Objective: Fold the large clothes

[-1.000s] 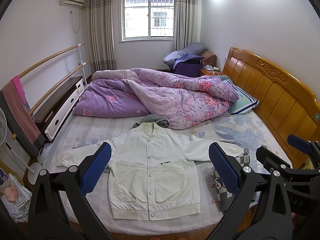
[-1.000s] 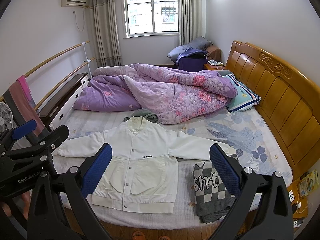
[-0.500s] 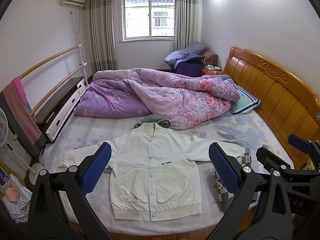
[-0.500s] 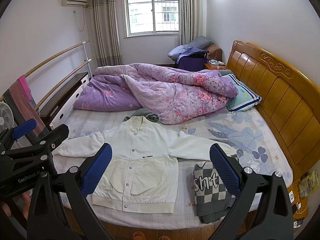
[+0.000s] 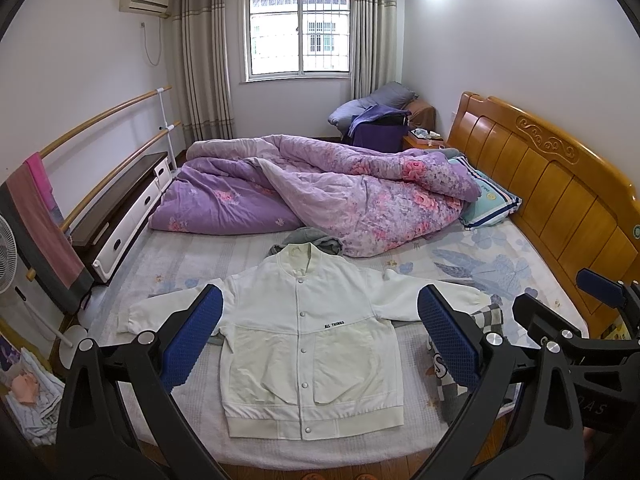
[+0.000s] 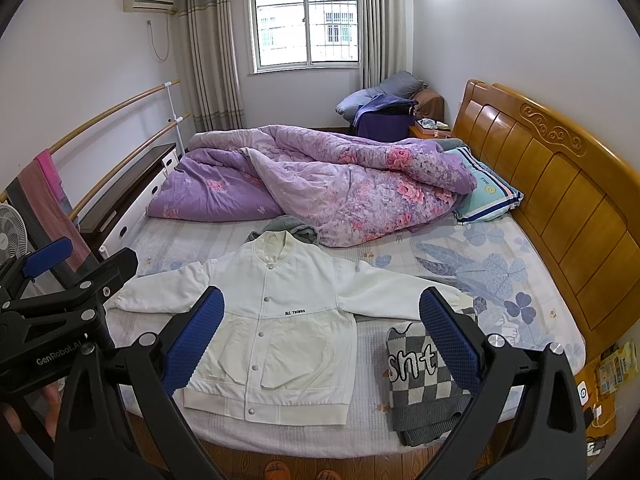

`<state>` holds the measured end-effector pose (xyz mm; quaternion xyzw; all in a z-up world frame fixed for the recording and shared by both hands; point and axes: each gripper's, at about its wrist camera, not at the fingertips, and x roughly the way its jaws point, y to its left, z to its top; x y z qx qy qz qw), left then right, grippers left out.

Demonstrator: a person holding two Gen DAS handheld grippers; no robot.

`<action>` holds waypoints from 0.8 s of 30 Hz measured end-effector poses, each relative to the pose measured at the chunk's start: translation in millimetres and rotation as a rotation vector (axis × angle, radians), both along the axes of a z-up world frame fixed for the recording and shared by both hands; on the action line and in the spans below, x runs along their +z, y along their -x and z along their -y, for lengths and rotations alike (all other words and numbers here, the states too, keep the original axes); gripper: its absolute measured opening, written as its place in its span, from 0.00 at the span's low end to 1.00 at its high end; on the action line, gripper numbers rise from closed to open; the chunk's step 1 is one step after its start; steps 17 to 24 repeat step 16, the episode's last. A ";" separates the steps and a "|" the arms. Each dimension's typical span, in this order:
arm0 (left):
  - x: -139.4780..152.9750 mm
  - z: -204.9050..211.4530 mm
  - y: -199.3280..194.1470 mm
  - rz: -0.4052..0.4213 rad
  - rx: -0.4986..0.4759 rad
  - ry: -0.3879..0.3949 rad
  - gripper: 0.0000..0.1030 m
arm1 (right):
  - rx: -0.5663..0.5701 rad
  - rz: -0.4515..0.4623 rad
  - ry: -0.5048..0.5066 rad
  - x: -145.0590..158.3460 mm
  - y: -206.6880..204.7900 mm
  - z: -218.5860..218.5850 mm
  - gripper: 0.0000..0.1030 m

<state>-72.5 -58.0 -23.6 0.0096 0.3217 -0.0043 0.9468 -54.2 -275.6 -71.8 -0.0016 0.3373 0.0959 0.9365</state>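
On the near half of the bed [image 5: 188, 256], a white jacket [image 5: 308, 332] lies flat, front up, snaps done up the middle, both sleeves stretched out to the sides. Collar points toward the far wall; ribbed hem sits close to the mattress edge nearest the cameras. Small black lettering on the chest reads "ALL THINGS". Two pale patch pockets on the lower front.

Just beyond the collar, a grey garment [image 6: 296, 228] lies bunched, partly under the edge of a purple floral duvet [image 5: 340, 188], which is heaped across the far half of the bed. Near the jacket's sleeve on the headboard side, a folded grey-and-white checked sweater [image 6: 424, 384] with large lettering sits at the mattress edge; the cuff comes close to it, contact unclear. A striped pillow [image 6: 488, 194] rests against the wooden headboard [image 5: 552, 184].

Left gripper [image 5: 318, 334]: held above the jacket, blue-padded fingers [image 5: 192, 336] spread wide, nothing between them. Right gripper [image 6: 320, 336]: same posture, fingers splayed apart and empty, hovering over the jacket's right side and the sweater. Neither touches cloth.

Wall opposite the headboard: two wooden rails [image 5: 100, 132], with towels [image 5: 44, 220] draped over them, a low cabinet [image 5: 124, 216] below. Window [image 5: 300, 32] with curtains at the far end.
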 end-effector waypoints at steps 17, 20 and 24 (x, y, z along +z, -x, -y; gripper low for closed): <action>-2.3 -4.3 3.0 0.007 0.000 -0.014 0.95 | 0.000 -0.004 -0.005 -4.3 0.1 -1.5 0.92; -2.3 -4.3 3.0 0.007 0.000 -0.014 0.95 | 0.000 -0.004 -0.005 -4.3 0.1 -1.5 0.92; -2.3 -4.3 3.0 0.007 0.000 -0.014 0.95 | 0.000 -0.004 -0.005 -4.3 0.1 -1.5 0.92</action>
